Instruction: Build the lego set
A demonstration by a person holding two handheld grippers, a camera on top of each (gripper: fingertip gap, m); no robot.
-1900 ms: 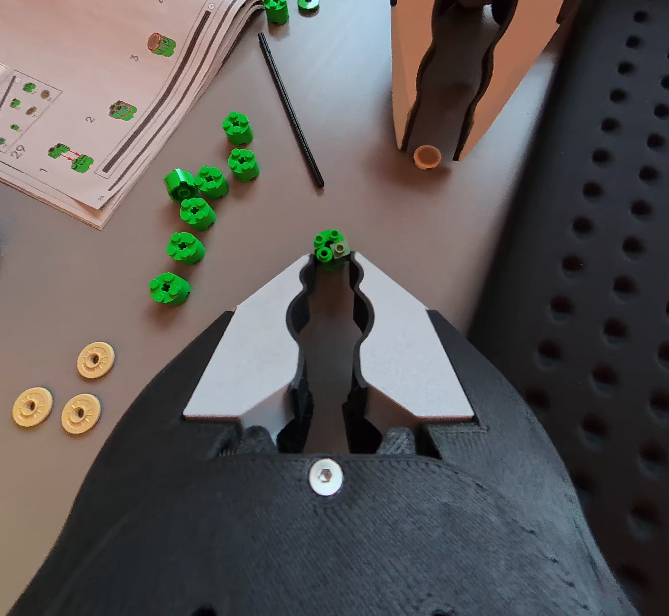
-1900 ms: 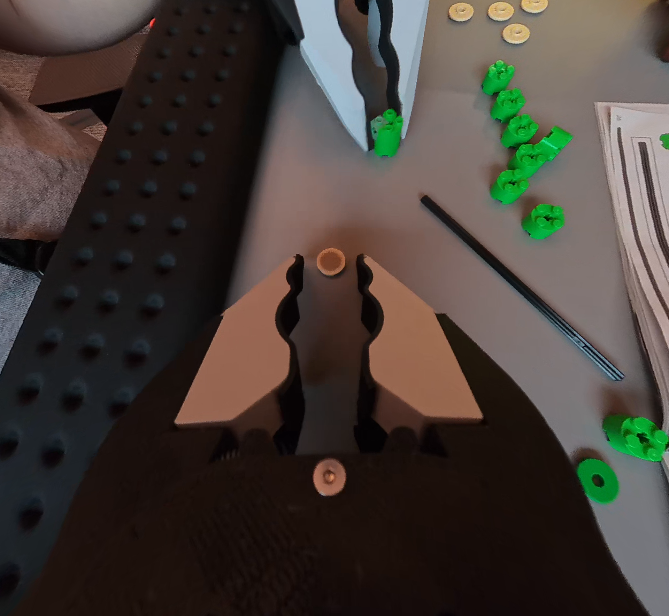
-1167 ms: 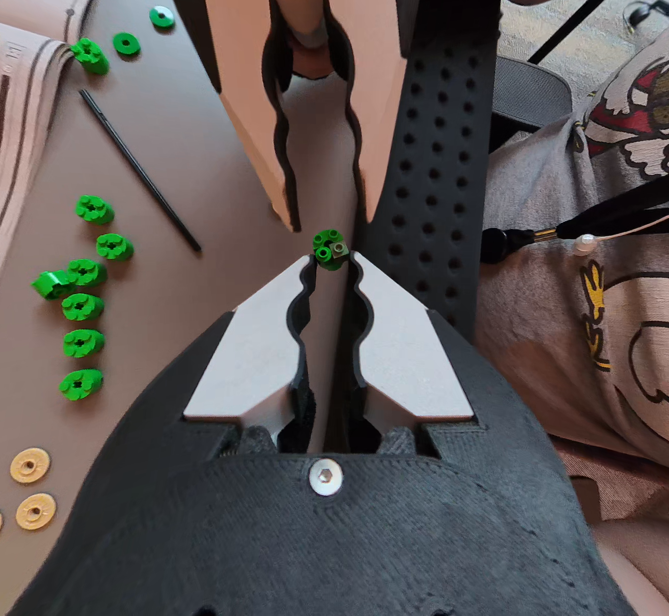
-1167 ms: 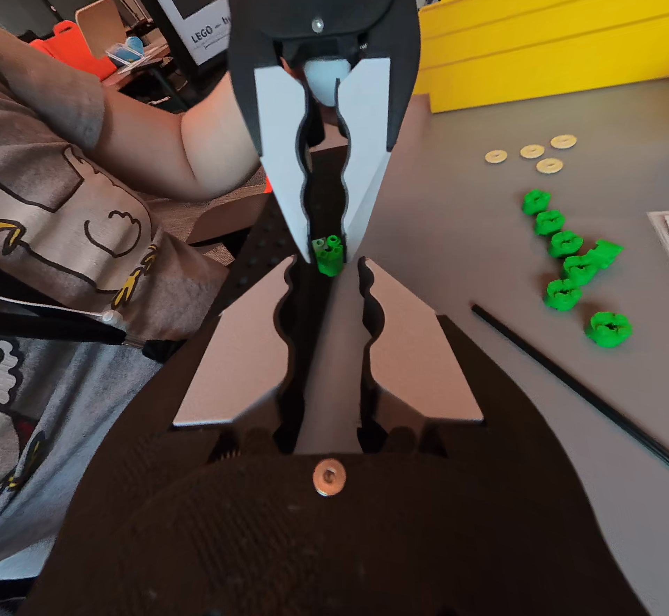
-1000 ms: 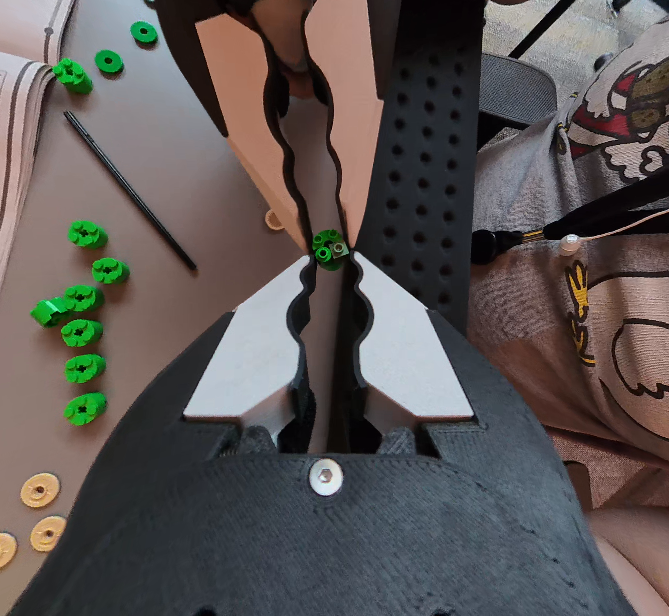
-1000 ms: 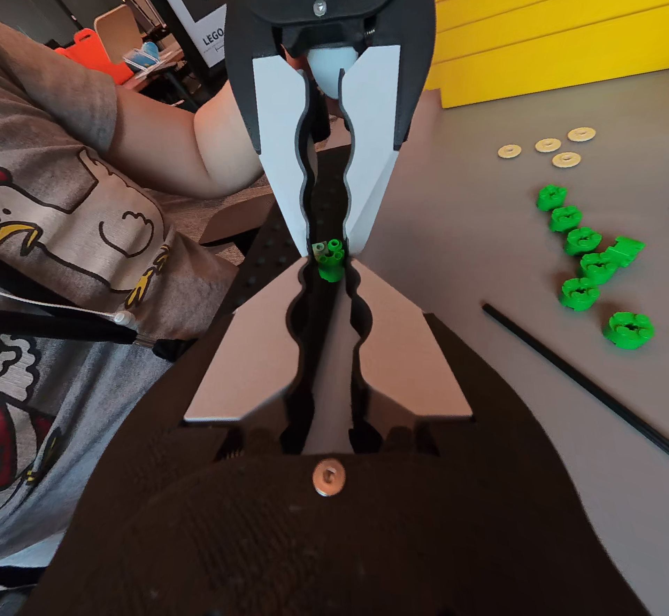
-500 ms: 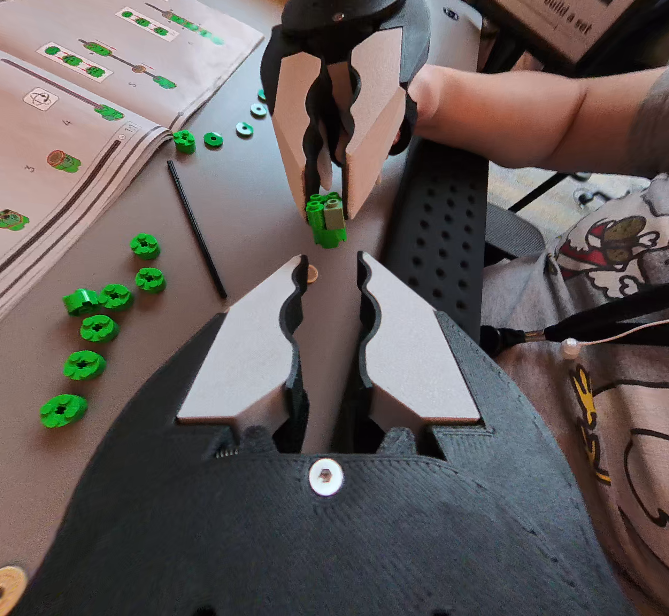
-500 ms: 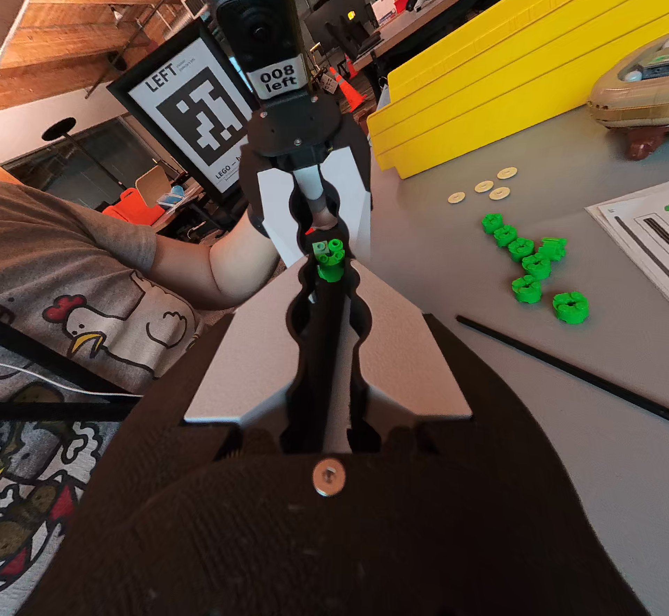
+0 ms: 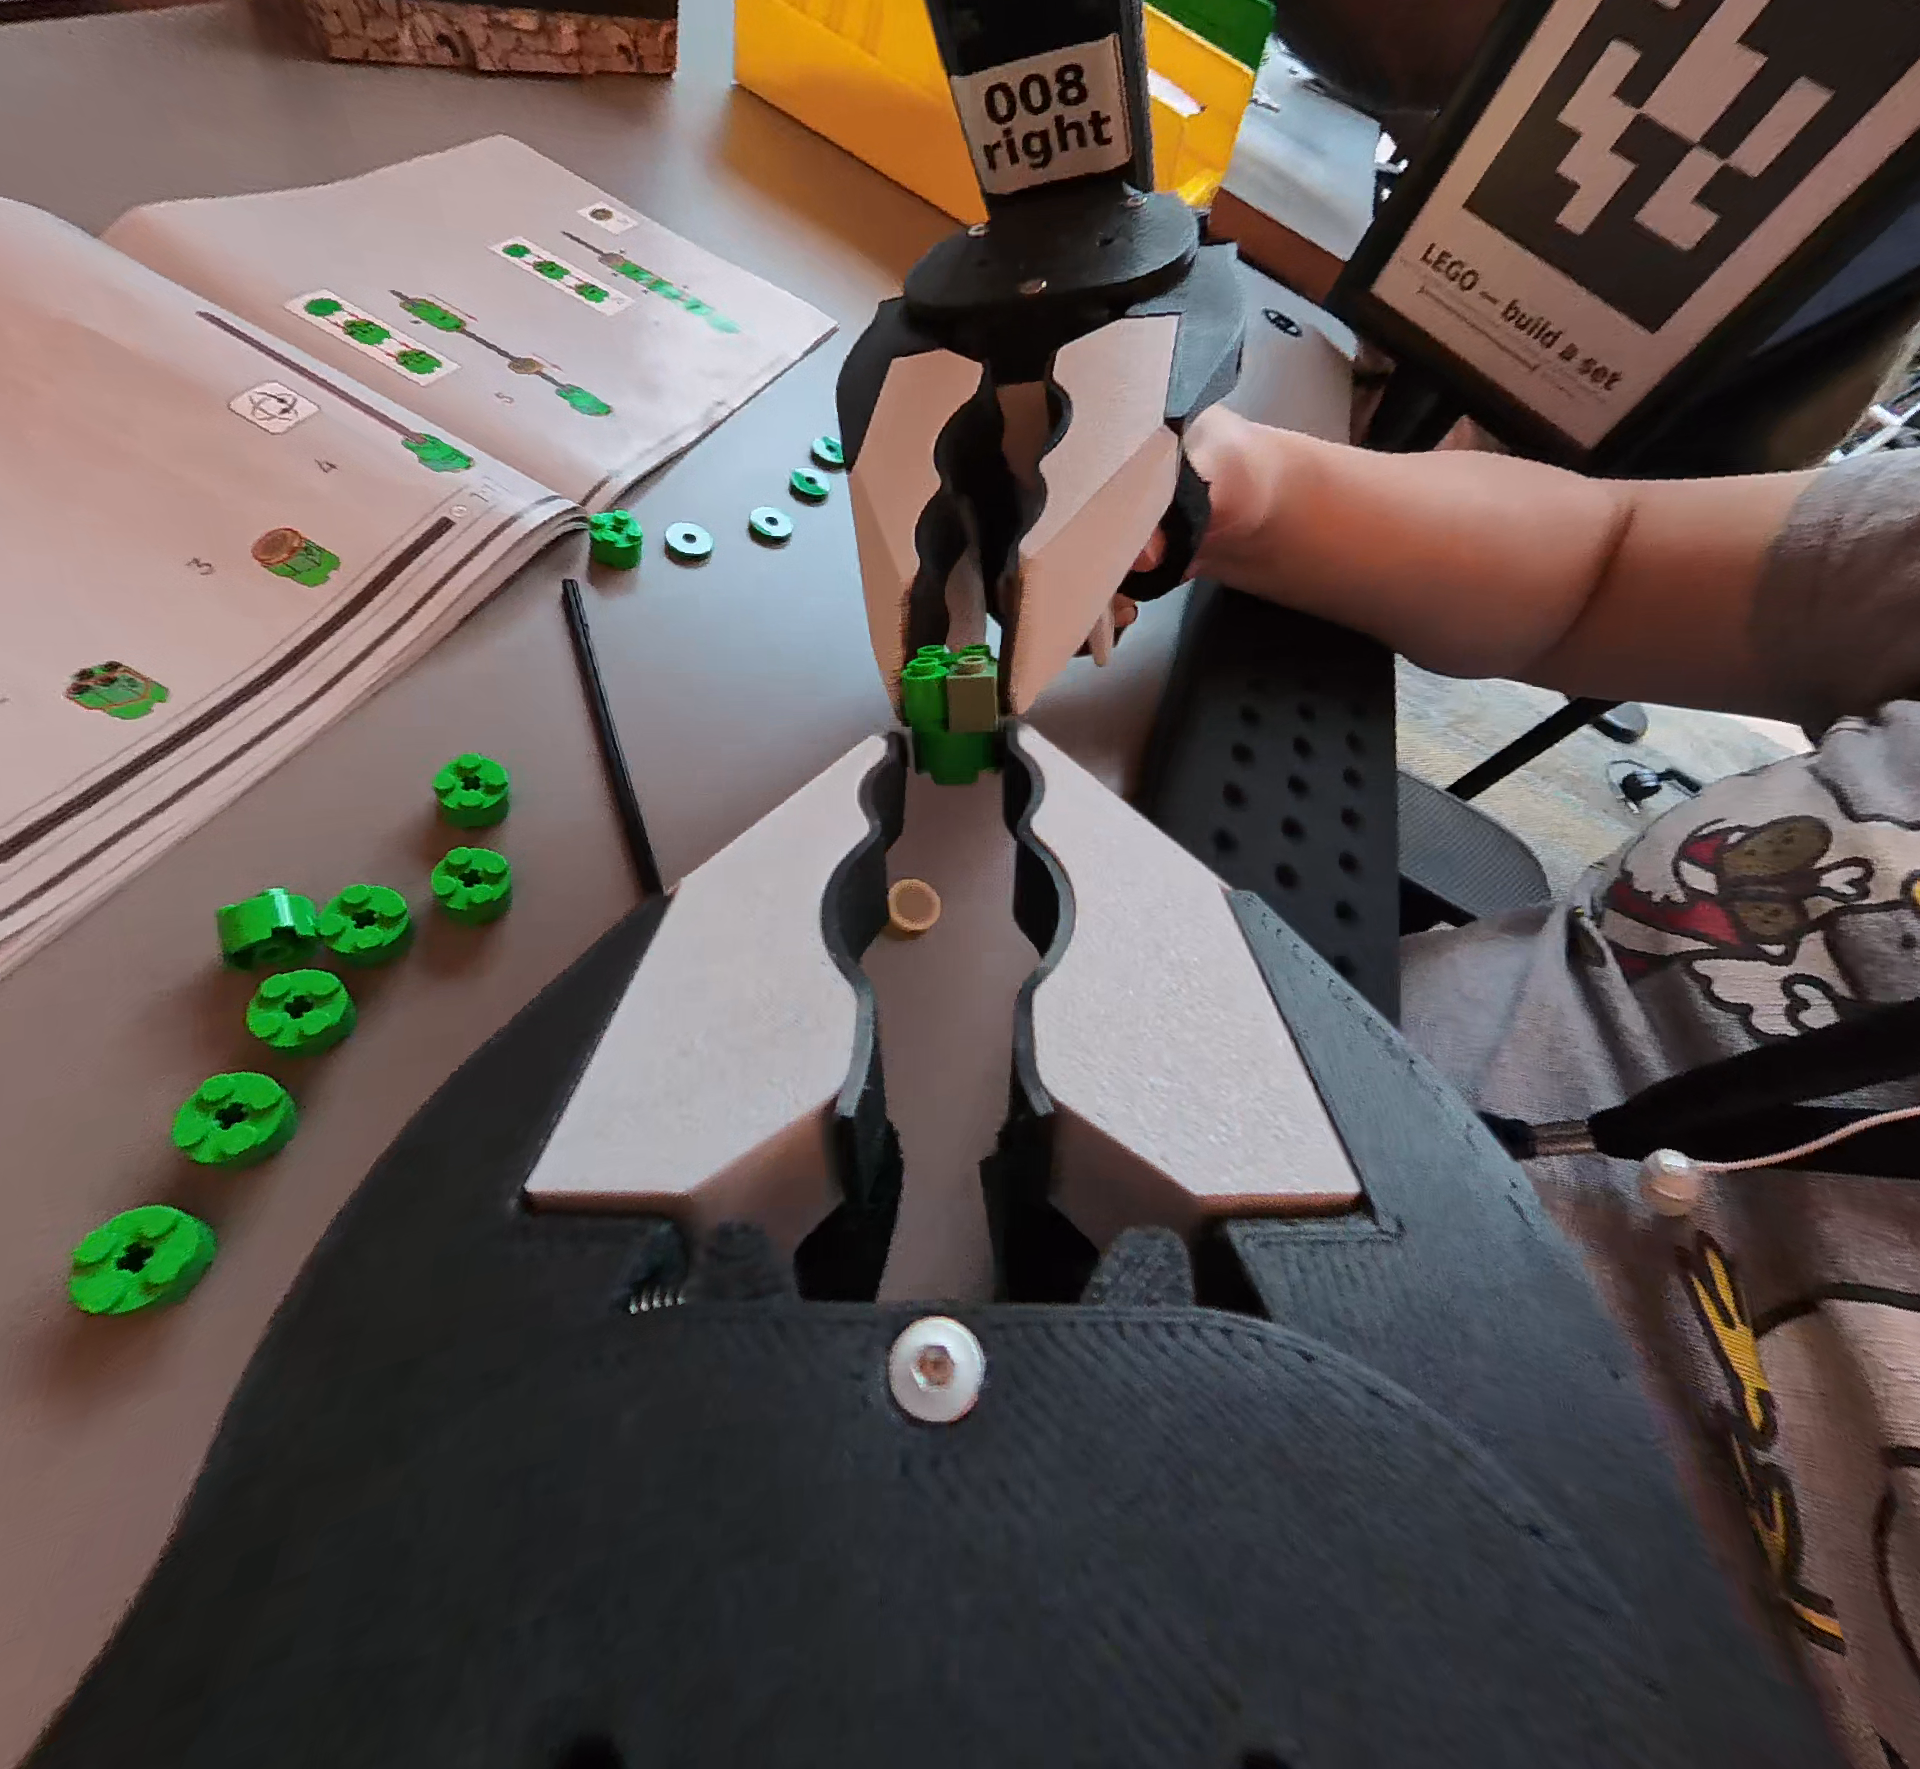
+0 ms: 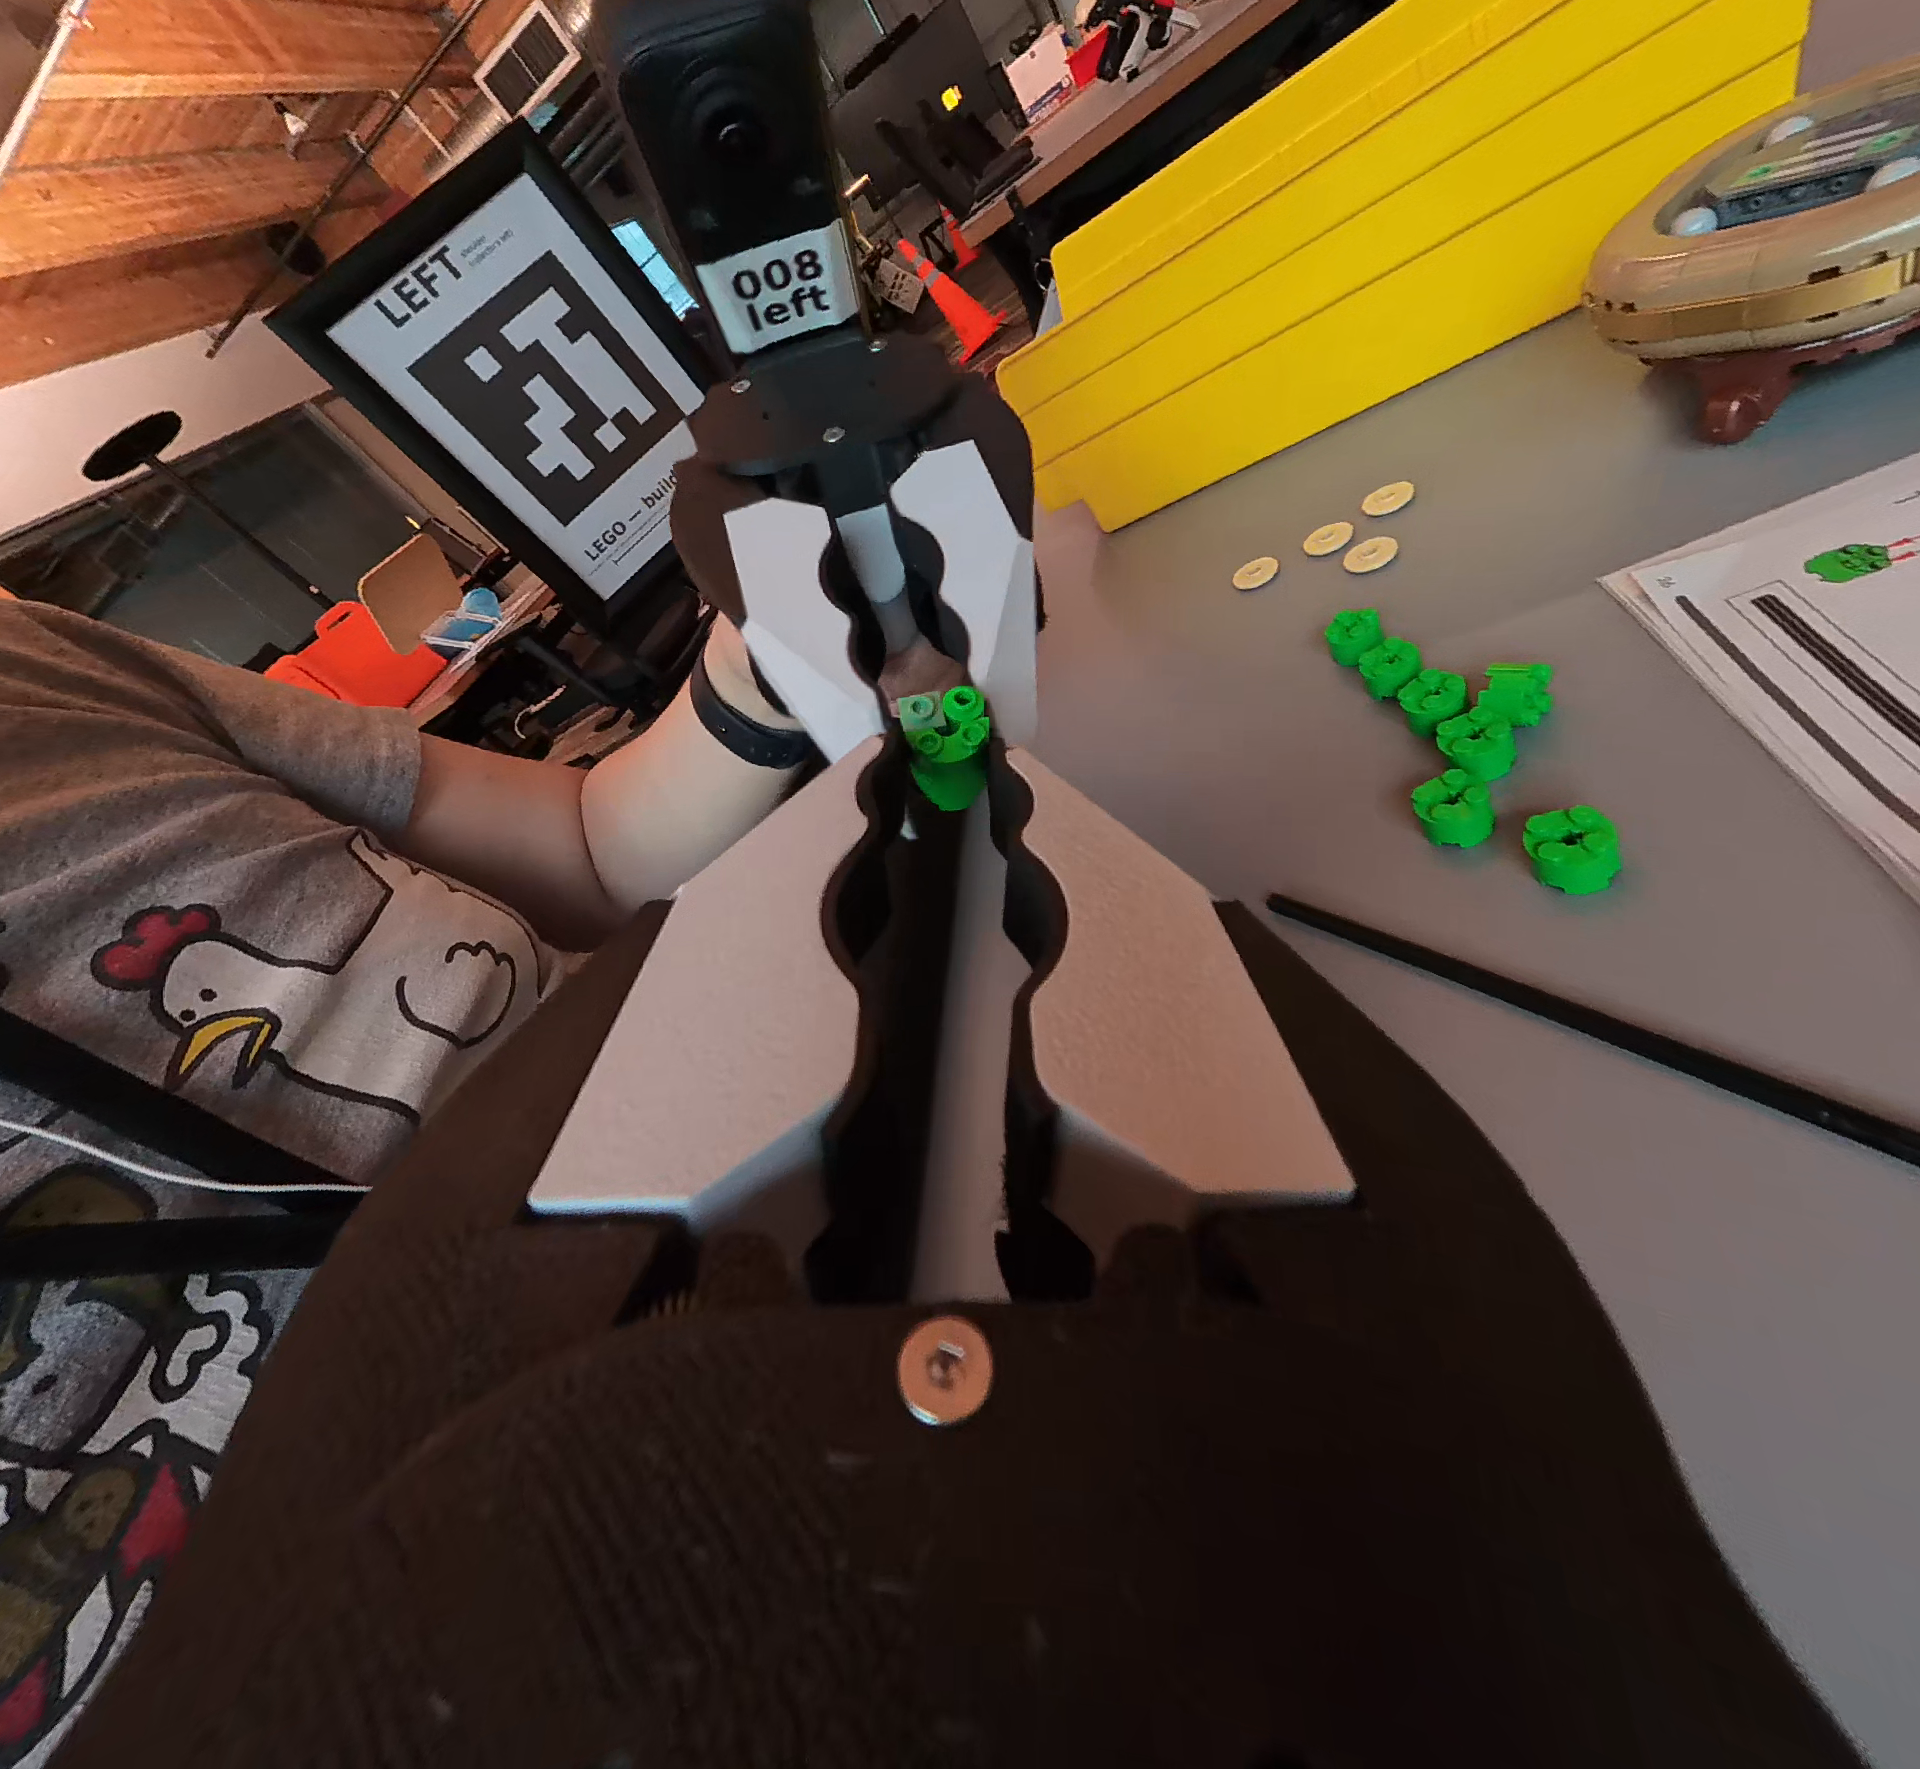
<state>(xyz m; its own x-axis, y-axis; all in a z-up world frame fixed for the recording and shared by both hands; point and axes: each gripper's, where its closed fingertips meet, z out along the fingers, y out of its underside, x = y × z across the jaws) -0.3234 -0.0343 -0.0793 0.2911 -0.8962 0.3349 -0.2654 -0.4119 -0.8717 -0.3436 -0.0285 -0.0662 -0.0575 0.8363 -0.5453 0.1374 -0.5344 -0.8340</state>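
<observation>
A small stack of bright green round bricks with an olive piece on its side (image 9: 951,722) hangs above the table between both grippers. My left gripper (image 9: 954,751) is closed on its lower part. My right gripper (image 10: 940,758) is shut on the same stack (image 10: 945,763) and comes down from above in the left wrist view (image 9: 961,680). A small tan round piece (image 9: 914,909) lies on the table under my left fingers. Several loose green round bricks (image 9: 301,1011) lie to the left, also in the right wrist view (image 10: 1455,732).
An open instruction booklet (image 9: 312,431) lies at the left, with a black rod (image 9: 613,732), a green brick (image 9: 615,538) and flat round pieces (image 9: 769,522) beside it. A black holed strip (image 9: 1288,784) runs along the table edge. Tan discs (image 10: 1330,537) lie before yellow bins (image 10: 1403,213). My left and right fingertips are right by each other. The green brick (image 9: 615,538) is about equally far from each gripper, around 15 cm.
My left gripper let go of the green stack after the right took it. Both rose and tilted up. The left has now closed in on the stack's lower part again.
</observation>
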